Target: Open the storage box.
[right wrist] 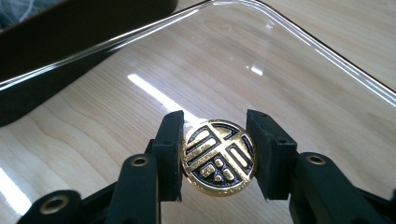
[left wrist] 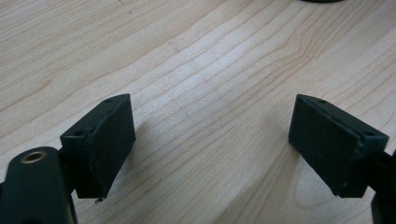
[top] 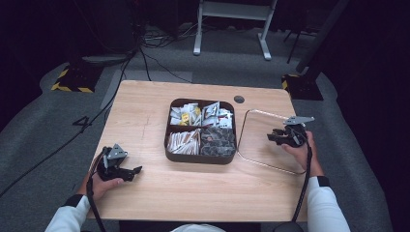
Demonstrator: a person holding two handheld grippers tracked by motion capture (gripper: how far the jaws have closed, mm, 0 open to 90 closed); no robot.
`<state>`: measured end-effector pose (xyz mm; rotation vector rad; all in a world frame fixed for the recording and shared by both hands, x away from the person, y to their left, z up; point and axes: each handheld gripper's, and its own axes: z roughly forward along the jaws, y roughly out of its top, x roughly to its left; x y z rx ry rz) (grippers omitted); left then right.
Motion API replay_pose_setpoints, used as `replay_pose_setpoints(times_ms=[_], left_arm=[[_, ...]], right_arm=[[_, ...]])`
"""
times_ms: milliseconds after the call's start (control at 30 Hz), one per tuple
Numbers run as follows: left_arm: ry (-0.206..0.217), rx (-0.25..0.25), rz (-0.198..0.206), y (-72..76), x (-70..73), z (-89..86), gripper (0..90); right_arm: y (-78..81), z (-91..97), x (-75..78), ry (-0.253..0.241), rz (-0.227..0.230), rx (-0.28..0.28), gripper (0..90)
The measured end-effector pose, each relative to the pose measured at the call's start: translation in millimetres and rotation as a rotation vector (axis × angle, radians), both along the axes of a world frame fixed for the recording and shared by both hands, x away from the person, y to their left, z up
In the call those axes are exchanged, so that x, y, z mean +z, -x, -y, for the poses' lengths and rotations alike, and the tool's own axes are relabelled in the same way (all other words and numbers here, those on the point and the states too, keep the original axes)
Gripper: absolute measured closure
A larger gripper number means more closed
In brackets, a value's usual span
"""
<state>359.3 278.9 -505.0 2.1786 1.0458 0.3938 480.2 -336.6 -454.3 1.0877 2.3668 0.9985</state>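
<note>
The right gripper [right wrist: 218, 156] has its 2 black jaws clamped on the round gold-and-black knob [right wrist: 218, 156] of a clear lid [right wrist: 299, 93], one pad pressing on each side of the disc. In the right gripper view the knob sits at lower centre of the frame, its patterned face turned up toward the camera. Being round, it has no long axis of its own; the bars of its emblem slant from lower left to upper right.

In the high view the lid [top: 256, 140] lies at centre right of the frame, roughly flat over the wooden table [top: 145, 111], just right of the dark divided tray [top: 200, 157], with its longer side running from the upper left toward the lower right. I cannot tell whether its near edge touches the tray. The right gripper [top: 278, 137] is over the lid's right part, pointing toward the left of the frame.

The left gripper [top: 134, 171] is at lower left of the high view, low over bare wood, pointing right. In the left gripper view its 2 jaws stand wide apart with only table grain between the pads [left wrist: 112, 140]
</note>
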Motion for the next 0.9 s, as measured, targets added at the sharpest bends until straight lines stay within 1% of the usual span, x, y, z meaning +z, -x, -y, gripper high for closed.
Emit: replay_pose_setpoints(times_ms=[133,233,267,300,333,500,633,767,800,867,900], left_arm=[[0.000,0.000,0.000,0.0,0.0,0.0,14.9],[0.000,0.000,0.000,0.0,0.0,0.0,14.9],[0.000,0.000,0.000,0.0,0.0,0.0,15.0],[0.000,0.000,0.000,0.0,0.0,0.0,15.0],[0.000,0.000,0.000,0.0,0.0,0.0,14.9],[0.000,0.000,0.000,0.0,0.0,0.0,14.9],[0.000,0.000,0.000,0.0,0.0,0.0,14.9],[0.000,0.000,0.000,0.0,0.0,0.0,14.9],[0.000,-0.001,0.000,-0.1,0.0,-0.1,14.9],[0.000,-0.001,0.000,-0.1,0.0,-0.1,14.9],[0.001,-0.001,0.000,-0.1,0.0,-0.1,14.9]], right_arm=[[-3.0,-1.1,-10.8,0.002,-0.013,0.006,58.8],[-4.3,-1.9,-14.5,0.007,-0.013,0.000,58.8],[-5.8,-2.5,-17.8,0.002,-0.005,-0.003,58.7],[-5.8,-2.5,-17.8,0.002,-0.005,-0.003,58.7],[-7.4,-3.9,-21.5,-0.003,-0.010,-0.002,58.7],[-9.1,-7.0,-27.8,0.011,-0.019,-0.009,58.6],[-9.9,-6.0,-30.5,0.002,-0.024,-0.013,58.6],[-11.0,-5.9,-33.9,0.006,-0.031,-0.018,58.5],[-10.9,-5.2,-34.2,-0.008,-0.032,-0.023,58.3],[-11.2,-4.5,-34.7,-0.017,-0.031,-0.023,57.9],[-11.1,-3.9,-34.6,-0.029,-0.031,-0.027,55.3]])
